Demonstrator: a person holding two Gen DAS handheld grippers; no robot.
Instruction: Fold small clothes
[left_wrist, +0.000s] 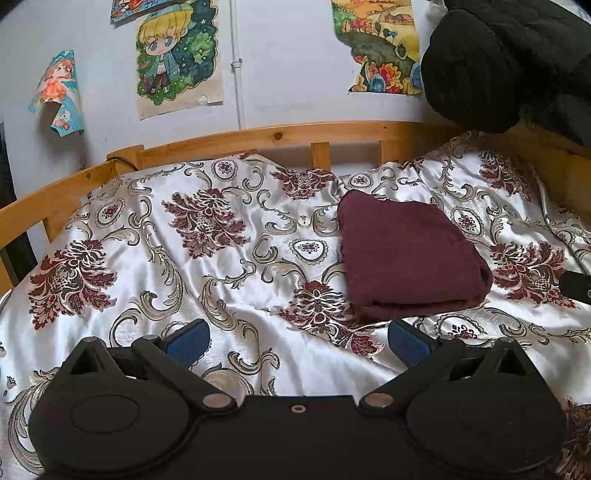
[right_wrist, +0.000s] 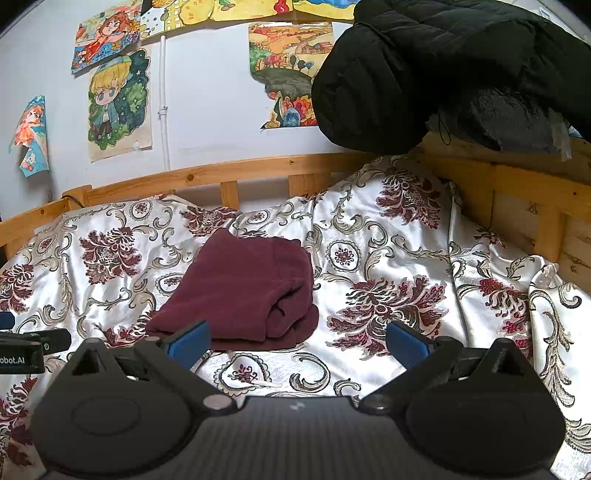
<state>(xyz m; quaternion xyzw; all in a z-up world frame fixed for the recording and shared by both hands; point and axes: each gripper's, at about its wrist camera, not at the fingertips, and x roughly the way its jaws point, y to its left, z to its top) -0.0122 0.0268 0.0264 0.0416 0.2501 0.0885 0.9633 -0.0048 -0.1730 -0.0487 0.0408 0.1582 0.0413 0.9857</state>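
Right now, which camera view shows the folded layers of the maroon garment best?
The right wrist view: the maroon garment turns its open side to this camera, so the stacked folds show near its front right corner. The left wrist view shows the same garment mostly as a flat top with only a thin front edge.

One folded maroon garment (left_wrist: 410, 254) lies on one floral bedspread (left_wrist: 207, 258), inside one wooden bed rail (left_wrist: 280, 138). Two grippers show, left (left_wrist: 299, 341) and right (right_wrist: 297, 343). One black jacket (right_wrist: 443, 74) hangs above; the right view shows five drawings (right_wrist: 120, 103) on the wall.
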